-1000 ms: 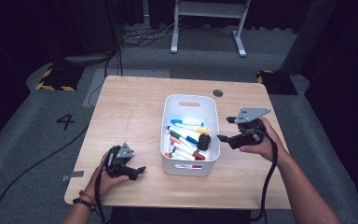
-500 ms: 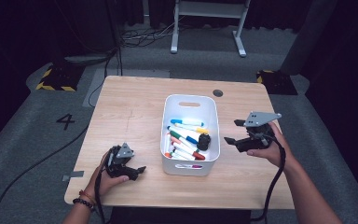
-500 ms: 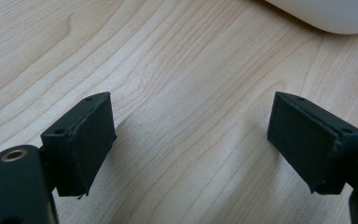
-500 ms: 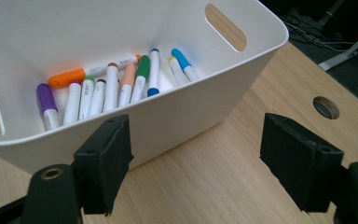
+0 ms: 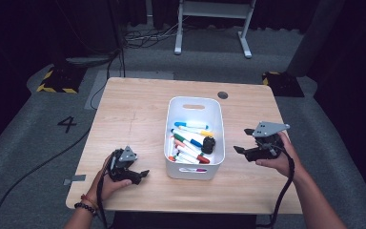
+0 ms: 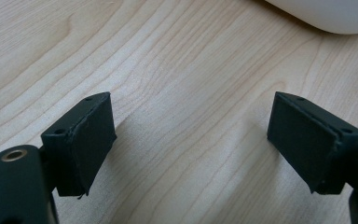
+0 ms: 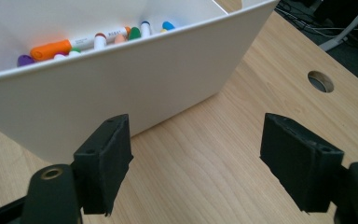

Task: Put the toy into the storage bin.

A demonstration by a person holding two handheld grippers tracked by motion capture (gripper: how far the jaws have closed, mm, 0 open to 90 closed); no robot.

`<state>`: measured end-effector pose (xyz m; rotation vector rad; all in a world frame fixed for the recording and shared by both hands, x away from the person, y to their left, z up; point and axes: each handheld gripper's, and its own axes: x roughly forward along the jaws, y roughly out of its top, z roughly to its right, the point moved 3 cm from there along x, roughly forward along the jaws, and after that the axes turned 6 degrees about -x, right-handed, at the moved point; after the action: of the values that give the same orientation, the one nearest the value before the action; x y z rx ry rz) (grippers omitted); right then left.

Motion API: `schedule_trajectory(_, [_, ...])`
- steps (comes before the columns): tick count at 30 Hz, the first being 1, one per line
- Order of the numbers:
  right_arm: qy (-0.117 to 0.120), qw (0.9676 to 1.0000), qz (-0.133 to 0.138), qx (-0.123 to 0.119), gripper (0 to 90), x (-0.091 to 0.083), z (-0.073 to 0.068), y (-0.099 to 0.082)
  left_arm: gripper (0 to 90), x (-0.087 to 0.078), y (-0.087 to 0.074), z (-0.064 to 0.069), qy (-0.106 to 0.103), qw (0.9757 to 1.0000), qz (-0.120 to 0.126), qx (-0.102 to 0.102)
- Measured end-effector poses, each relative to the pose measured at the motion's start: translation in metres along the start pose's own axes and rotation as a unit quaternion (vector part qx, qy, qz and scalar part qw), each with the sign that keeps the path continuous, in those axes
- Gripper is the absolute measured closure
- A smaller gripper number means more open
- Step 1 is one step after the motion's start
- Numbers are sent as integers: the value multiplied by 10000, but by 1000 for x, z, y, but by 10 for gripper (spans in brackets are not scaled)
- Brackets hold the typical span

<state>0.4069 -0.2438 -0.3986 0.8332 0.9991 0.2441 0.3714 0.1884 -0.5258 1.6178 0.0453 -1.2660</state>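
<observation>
- Right claw has drawn back from the white bin and sunk toward the table, jaws spread, nothing between them; judged a retreat after a drop.
- Left claw unmoved, jaws spread, empty, resting low over the wood.
- The bin sits between both claws, holding markers and a small black item.

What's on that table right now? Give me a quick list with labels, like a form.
table: light wood, round hole near the far edge
bin: white, mid-table
contents: coloured markers and a small black object
left gripper: open, holding nothing, low over the wood left of the bin
right gripper: open, holding nothing, beside the bin's right wall
</observation>
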Motion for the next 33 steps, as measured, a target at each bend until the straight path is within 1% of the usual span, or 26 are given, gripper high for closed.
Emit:
schedule_trajectory(1, [11, 10000, -24, -31, 251, 0, 0, -2, 152, 0, 0, 0, 0, 10000, 1, -1])
schedule_trajectory(2, [-9, 10000, -43, 29, 251, 1, -1, -4, 152, 0, 0, 0, 3, 10000, 4, 2])
schedule_trajectory(3, [-31, 10000, -57, 0, 251, 1, 0, -6, 152, 0, 0, 0, 1, 10000, -1, -1])
schedule_trajectory(5, [-43, 9999, -91, 48, 251, 2, -1, -9, 152, 0, 0, 0, 5, 10000, 1, 4])
schedule_trajectory(6, [-37, 9999, -122, 19, 251, 2, -2, -11, 152, 0, 0, 0, 0, 10000, 2, -1])
schedule_trajectory(7, [-42, 9999, -111, 49, 251, 3, -2, -12, 152, 0, 0, 0, 1, 10000, 1, 0])
schedule_trajectory(8, [-56, 9998, -164, 31, 251, 3, -3, -14, 152, 0, 0, 0, 2, 10000, 2, 1])
schedule_trajectory(10, [-84, 9998, -166, 53, 251, 4, -4, -17, 152, 0, 0, 0, 1, 10000, -1, -2])
schedule_trajectory(11, [-95, 9998, -190, 32, 251, 4, -4, -18, 152, 0, 0, 0, 3, 10000, 3, 4])
schedule_trajectory(16, [-119, 9995, -286, 76, 251, 5, -7, -25, 152, 0, 0, 0, 6, 10000, 2, 5])
schedule_trajectory(19, [-164, 9993, -328, 58, 251, 7, -8, -29, 152, 0, 0, 0, 7, 10000, 0, 11])
schedule_trajectory(22, [-158, 9993, -349, 44, 251, 7, -9, -33, 152, 0, 0, 0, 5, 10000, 1, 5])
schedule_trajectory(28, [-192, 9989, -419, 113, 251, 9, -9, -46, 152, 0, 0, 0, 3, 10000, 3, 4])
schedule_trajectory(29, [-202, 9987, -442, 164, 252, 9, -9, -48, 152, 0, 0, 0, 1, 10000, 2, -1])
schedule_trajectory(31, [-220, 9986, -461, 164, 252, 10, -8, -52, 152, 0, 0, 0, 4, 10000, 3, 4])
schedule_trajectory(33, [-267, 9983, -486, 200, 253, 10, -8, -56, 152, 0, 0, 0, 3, 10000, -1, 0])
